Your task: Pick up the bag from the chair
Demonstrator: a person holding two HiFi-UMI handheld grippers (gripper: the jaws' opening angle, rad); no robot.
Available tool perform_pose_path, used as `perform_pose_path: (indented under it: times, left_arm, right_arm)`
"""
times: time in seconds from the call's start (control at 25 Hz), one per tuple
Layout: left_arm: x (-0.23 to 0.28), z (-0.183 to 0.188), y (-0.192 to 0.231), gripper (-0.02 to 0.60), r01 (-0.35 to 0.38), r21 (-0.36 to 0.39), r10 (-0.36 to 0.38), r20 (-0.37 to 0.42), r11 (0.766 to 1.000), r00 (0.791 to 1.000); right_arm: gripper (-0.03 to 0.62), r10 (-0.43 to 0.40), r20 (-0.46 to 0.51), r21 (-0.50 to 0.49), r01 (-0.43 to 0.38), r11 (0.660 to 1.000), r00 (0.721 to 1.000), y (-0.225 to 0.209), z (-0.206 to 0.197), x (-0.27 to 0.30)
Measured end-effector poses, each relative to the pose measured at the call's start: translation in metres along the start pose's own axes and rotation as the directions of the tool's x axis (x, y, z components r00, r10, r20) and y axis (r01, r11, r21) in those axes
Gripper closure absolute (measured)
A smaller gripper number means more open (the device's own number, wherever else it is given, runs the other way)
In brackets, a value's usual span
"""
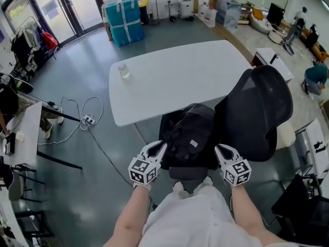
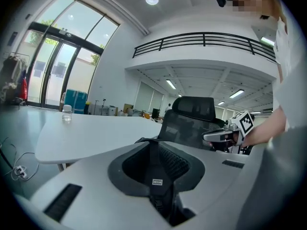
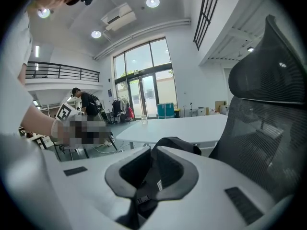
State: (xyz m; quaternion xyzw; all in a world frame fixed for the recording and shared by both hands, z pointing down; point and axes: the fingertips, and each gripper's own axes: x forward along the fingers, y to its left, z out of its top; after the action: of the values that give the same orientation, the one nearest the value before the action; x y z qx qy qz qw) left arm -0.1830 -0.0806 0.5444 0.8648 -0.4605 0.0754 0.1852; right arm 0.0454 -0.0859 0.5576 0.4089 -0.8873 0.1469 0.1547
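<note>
White table [image 1: 180,76] occupying the centre of the head view, with a black mesh-backed chair [image 1: 262,107] standing at its lower right edge. Black bag [image 1: 187,135] lying on the chair seat, just below the table edge at lower centre. Left gripper [image 1: 160,149] reaching in at the bag's left side, its jaws pressing together on a black strap [image 2: 156,176] bearing a small label. Right gripper [image 1: 220,149] reaching in at the bag's right side, its jaws likewise pinching a second strap [image 3: 151,183]. Small clear bottle [image 1: 123,71] standing near the table's left edge
</note>
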Motion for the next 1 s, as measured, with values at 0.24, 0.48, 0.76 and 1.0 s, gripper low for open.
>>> perform_pose_path:
  times: [0.24,0.48,0.76,1.0]
  left_arm:
    - [0.023,-0.003,-0.001,0.491,0.038,0.003,-0.038,-0.028,0.999,0.999]
    - [0.051,-0.013,0.005,0.452,0.058,0.015,-0.056,-0.090,0.998,0.994]
    - [0.091,-0.037,0.017,0.413,0.077,0.045,-0.067,-0.192,0.996,0.979]
    - [0.119,-0.060,0.033,0.405,0.074,0.029,-0.063,-0.270,0.997,0.961]
  right_arm:
    - [0.494,0.009,-0.048,0.007,-0.008,1.000,0.999,-0.006,-0.011,0.014]
    - [0.466,0.017,-0.093,0.051,-0.012,0.999,0.995,-0.019,-0.028,0.035]
    - [0.427,0.008,-0.147,0.095,0.006,0.996,0.989,-0.044,-0.054,0.062]
    - [0.393,-0.003,-0.204,0.159,0.036,0.987,0.979,-0.063,-0.085,0.082]
